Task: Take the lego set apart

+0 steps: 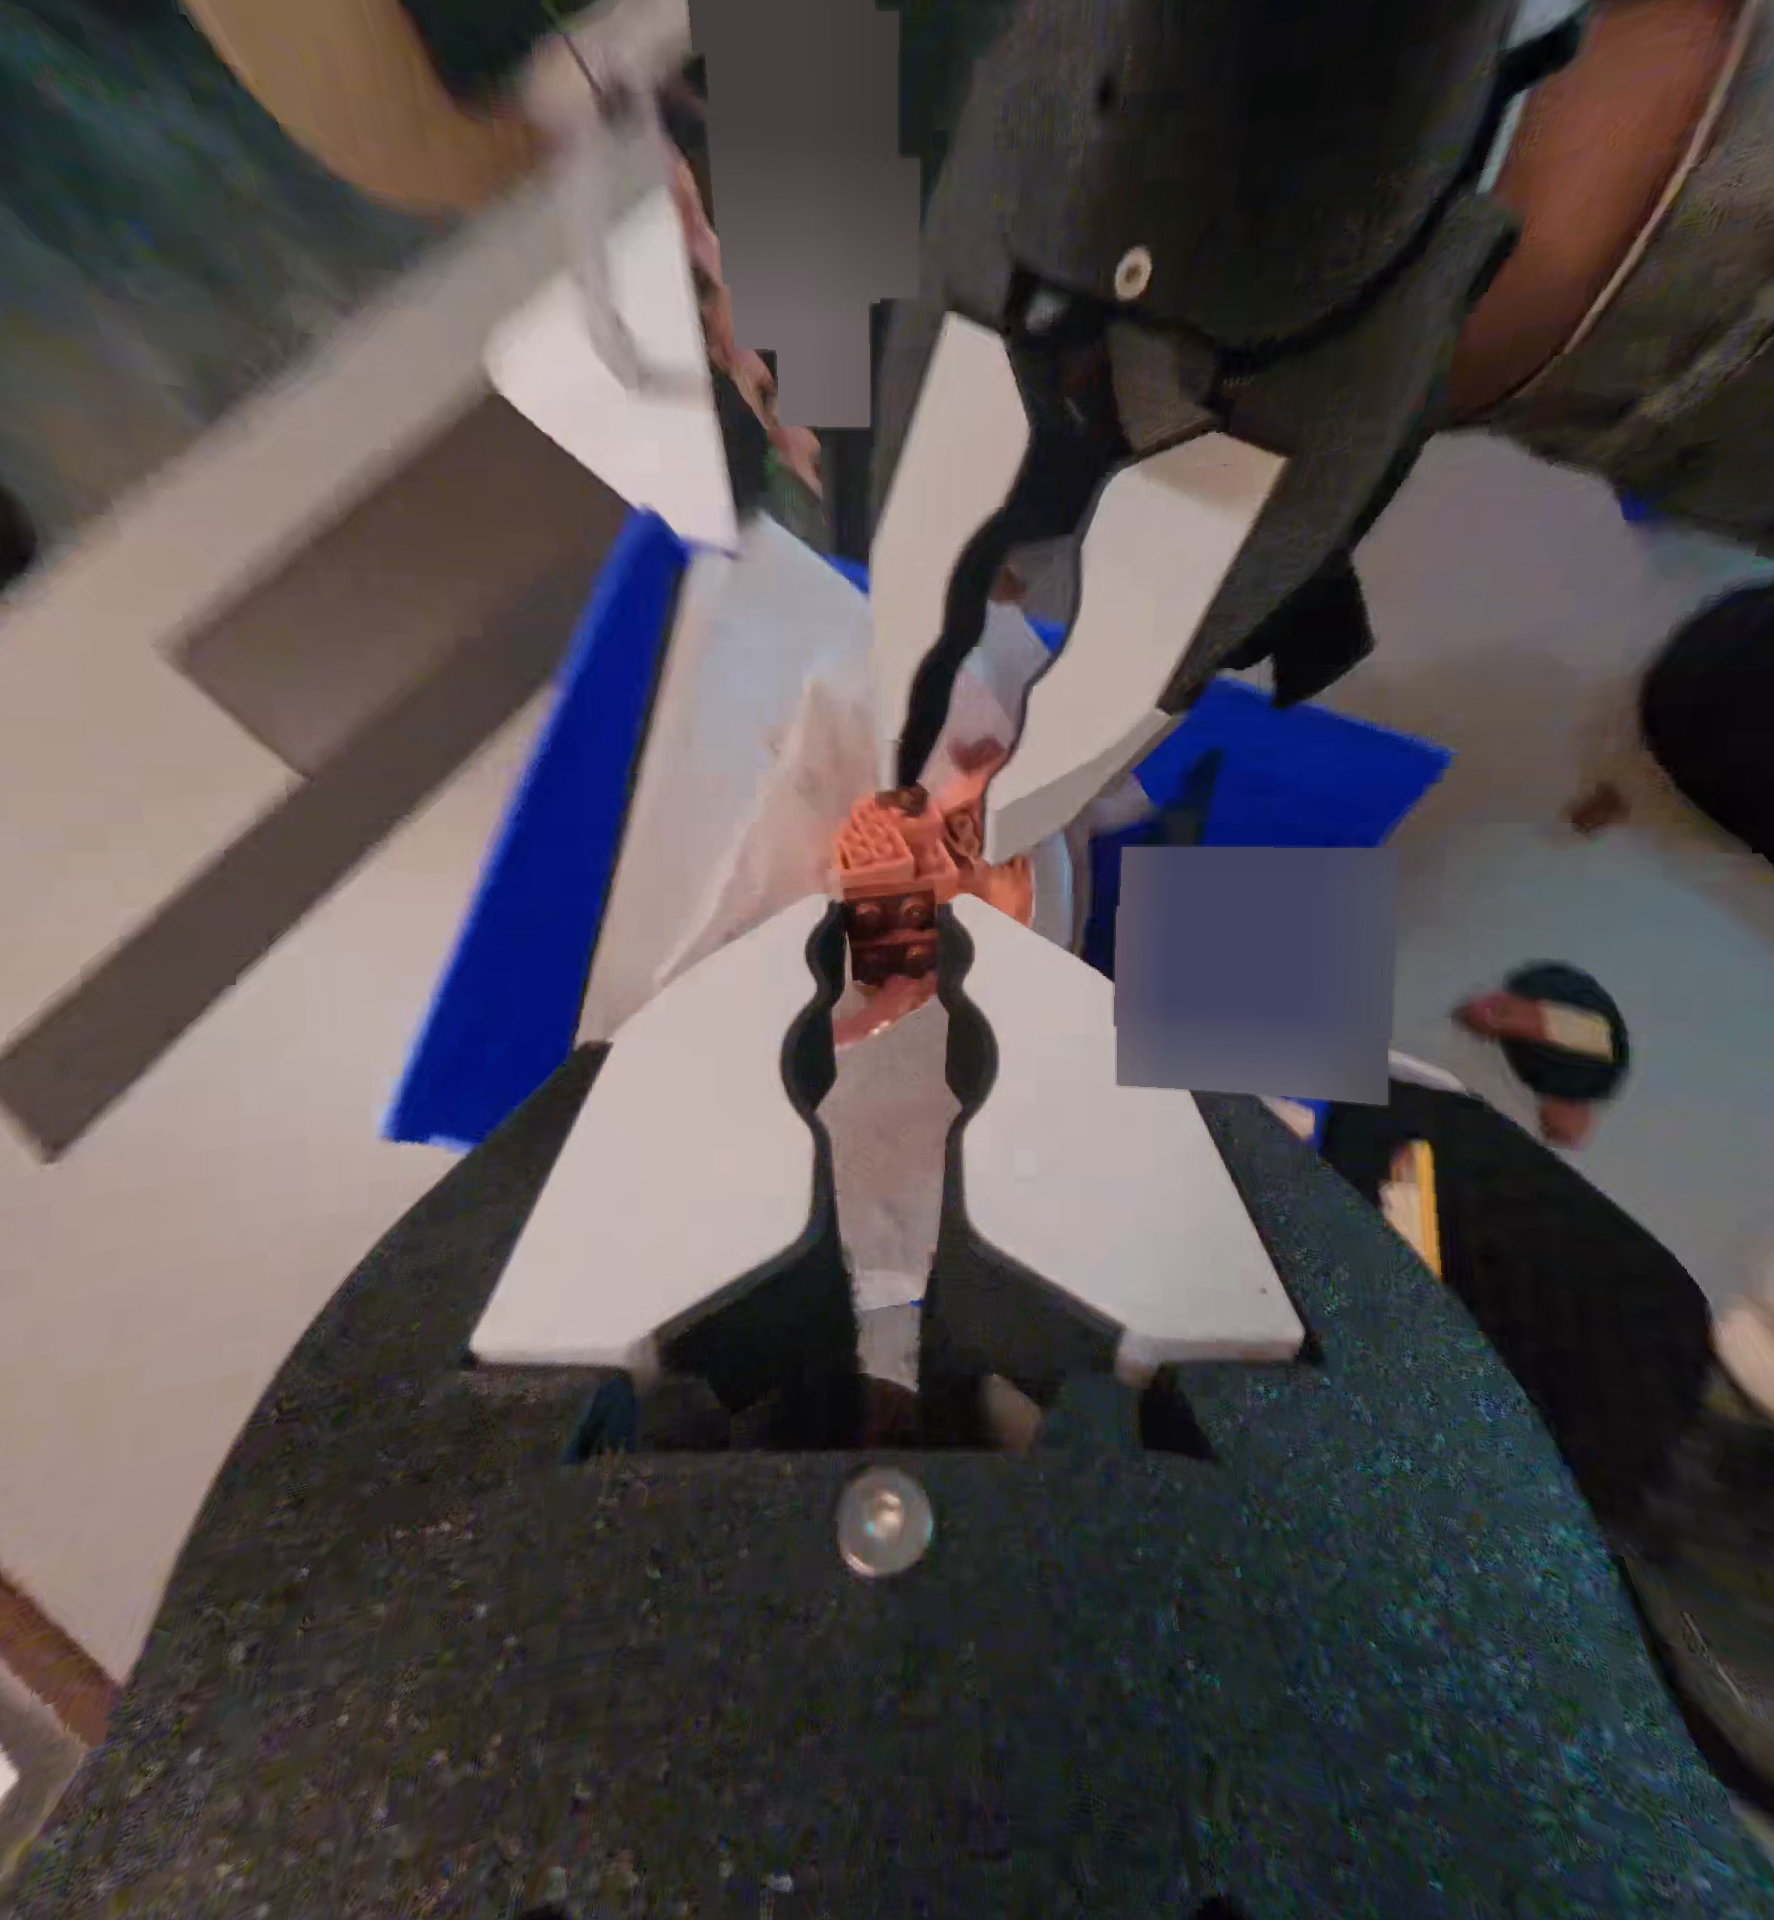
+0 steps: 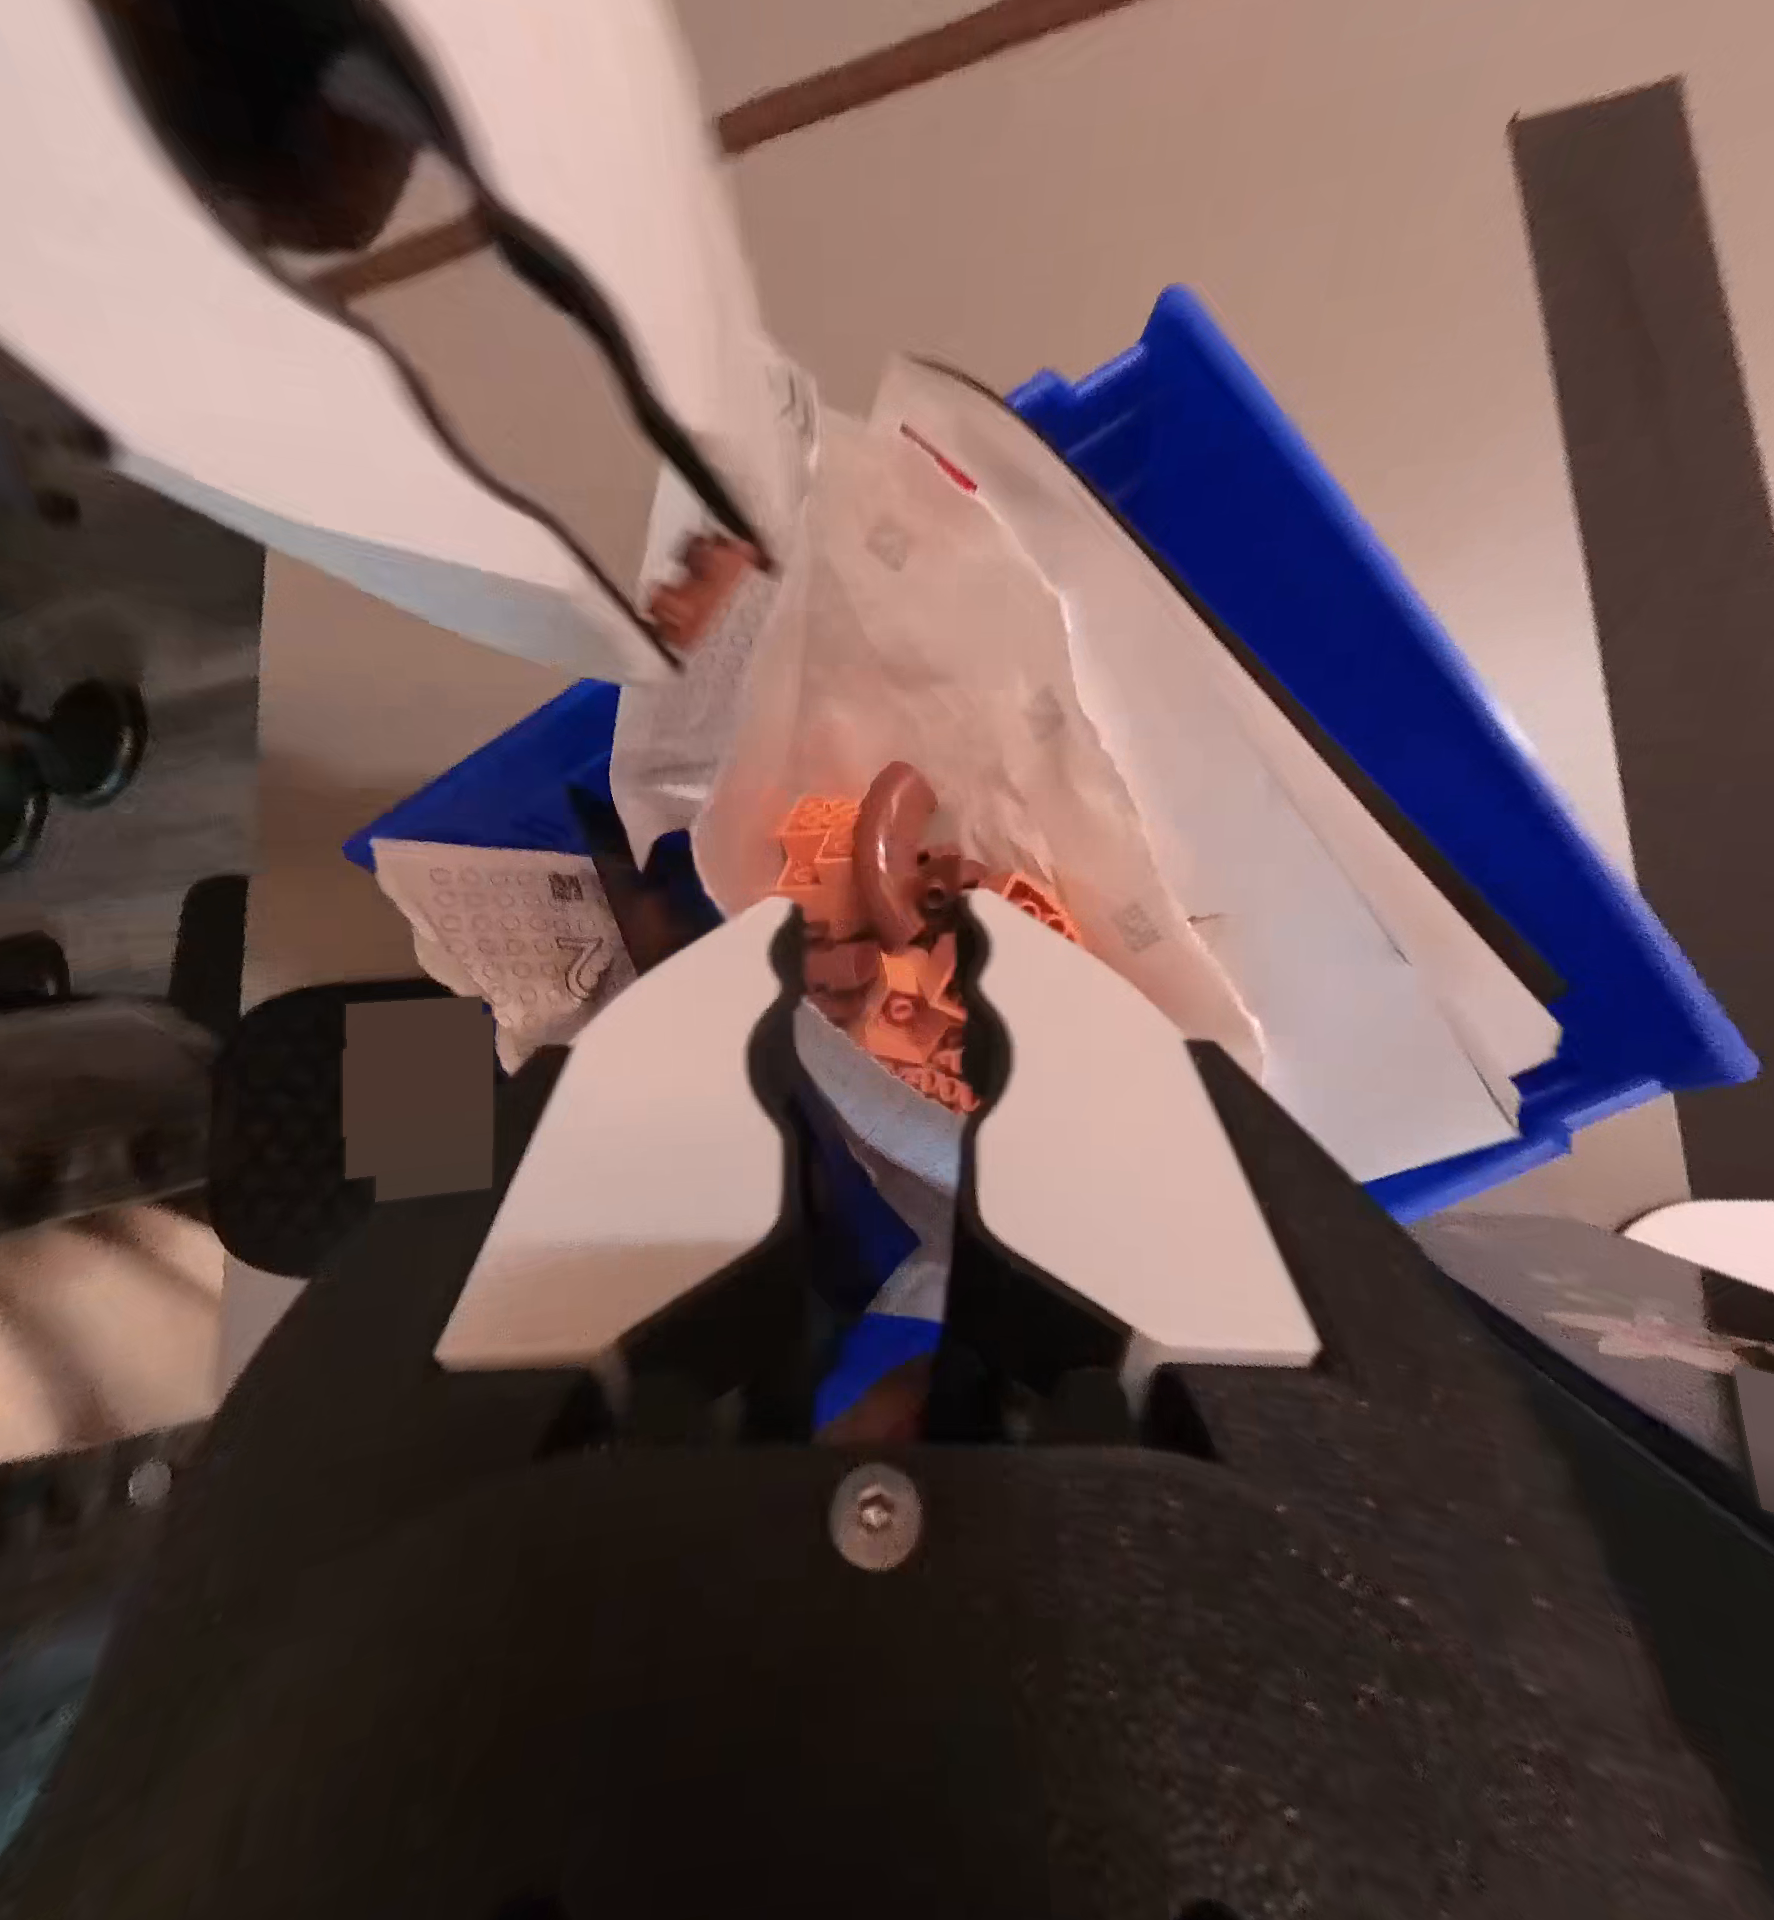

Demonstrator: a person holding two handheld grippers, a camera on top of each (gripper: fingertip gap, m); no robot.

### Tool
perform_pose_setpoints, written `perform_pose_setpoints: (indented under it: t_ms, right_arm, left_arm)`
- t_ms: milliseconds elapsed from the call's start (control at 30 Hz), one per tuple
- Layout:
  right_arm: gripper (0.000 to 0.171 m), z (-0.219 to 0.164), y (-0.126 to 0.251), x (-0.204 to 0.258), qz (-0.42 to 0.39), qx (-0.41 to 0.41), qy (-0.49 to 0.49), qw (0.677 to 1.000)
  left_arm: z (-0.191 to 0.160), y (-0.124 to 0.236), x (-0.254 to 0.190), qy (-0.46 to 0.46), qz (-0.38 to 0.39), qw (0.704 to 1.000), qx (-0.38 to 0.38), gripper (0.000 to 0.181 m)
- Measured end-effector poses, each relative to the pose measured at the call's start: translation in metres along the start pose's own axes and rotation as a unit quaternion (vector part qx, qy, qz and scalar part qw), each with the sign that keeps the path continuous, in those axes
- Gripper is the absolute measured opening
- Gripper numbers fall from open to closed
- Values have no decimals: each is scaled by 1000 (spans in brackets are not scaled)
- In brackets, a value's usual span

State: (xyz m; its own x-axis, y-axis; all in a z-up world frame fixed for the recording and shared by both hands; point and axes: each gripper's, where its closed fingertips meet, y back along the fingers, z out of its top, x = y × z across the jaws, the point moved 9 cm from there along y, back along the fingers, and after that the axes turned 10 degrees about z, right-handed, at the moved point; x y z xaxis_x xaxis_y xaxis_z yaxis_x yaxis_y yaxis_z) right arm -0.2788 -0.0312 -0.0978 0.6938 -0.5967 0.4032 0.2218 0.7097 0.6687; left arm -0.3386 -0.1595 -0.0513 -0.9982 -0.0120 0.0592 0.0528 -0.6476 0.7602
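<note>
My left gripper is shut on a small lego piece, dark brown with an orange part on its far end. In the right wrist view the left gripper comes in from the upper left holding that piece. My right gripper is closed on a curved brown lego piece just above an open white paper bag that holds several loose orange and brown pieces. In the left wrist view the right gripper reaches down from the top, tips close to the left gripper's piece.
The bag lies in a blue plastic bin, also seen in the left wrist view, on a pale table. A dark grey strip crosses the table. A printed white bag lies at the bin's left. A person's arm is at upper right. Across from one pair of fingers to the other is roughly 6 cm.
</note>
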Motion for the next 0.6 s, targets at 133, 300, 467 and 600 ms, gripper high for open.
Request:
perform_pose_setpoints:
  t_ms: [133,300,467,600]
  right_arm:
    - [43,-2,-1,1,5,8,43,999]
    - [54,-4,9,5,50,-21,85,995]
    - [55,-5,9,8,63,-37,119,990]
    - [56,-4,8,11,65,-44,130,988]
  left_arm:
    - [11,-32,11,22,-107,993,51,16]
    - [13,-37,16,51,-188,981,15,32]
    - [10,-36,18,64,-197,978,-17,34]
    - [-1,-48,19,57,-141,988,28,24]
